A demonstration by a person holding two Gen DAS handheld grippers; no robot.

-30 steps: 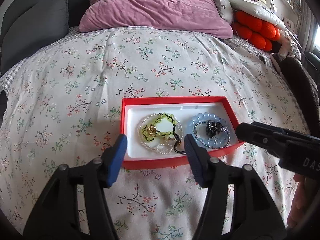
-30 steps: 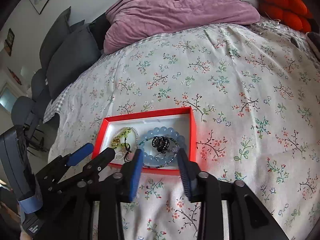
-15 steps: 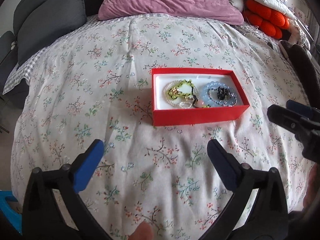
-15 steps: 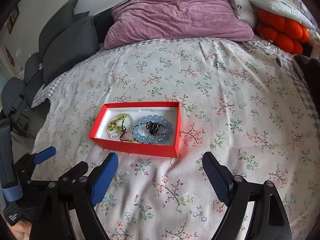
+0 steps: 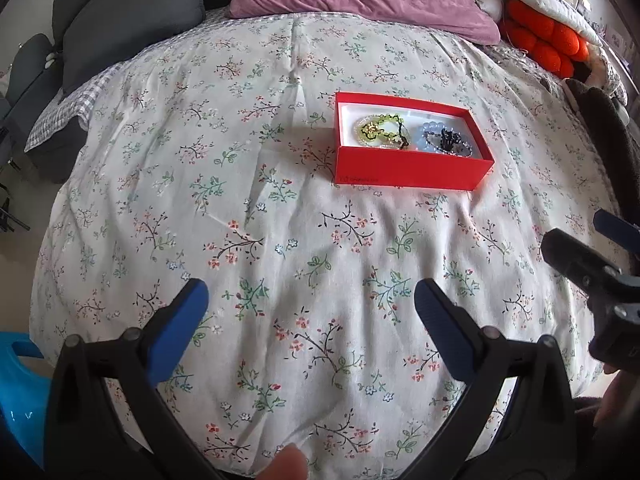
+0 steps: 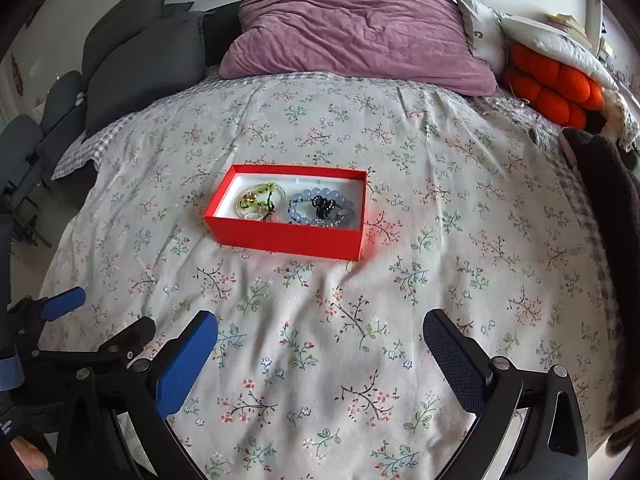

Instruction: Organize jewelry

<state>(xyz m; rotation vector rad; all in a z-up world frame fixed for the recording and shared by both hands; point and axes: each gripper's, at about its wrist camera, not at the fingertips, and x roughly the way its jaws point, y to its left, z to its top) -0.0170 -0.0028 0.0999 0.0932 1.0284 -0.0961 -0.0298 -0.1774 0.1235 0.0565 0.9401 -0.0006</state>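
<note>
Left tool [image 5: 308, 304] angled downward, jaws spread wide with nothing between, right tool [image 6: 320, 332] likewise empty, jaws just opened wide, both side by side

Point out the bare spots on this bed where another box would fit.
Free: the floral bedspread between the red box and the open left gripper and right gripper; also the stretch left of the box toward the grey cushions, and behind it up to the purple pillow. Crowded: the orange cushion corner and the box itself.
</note>
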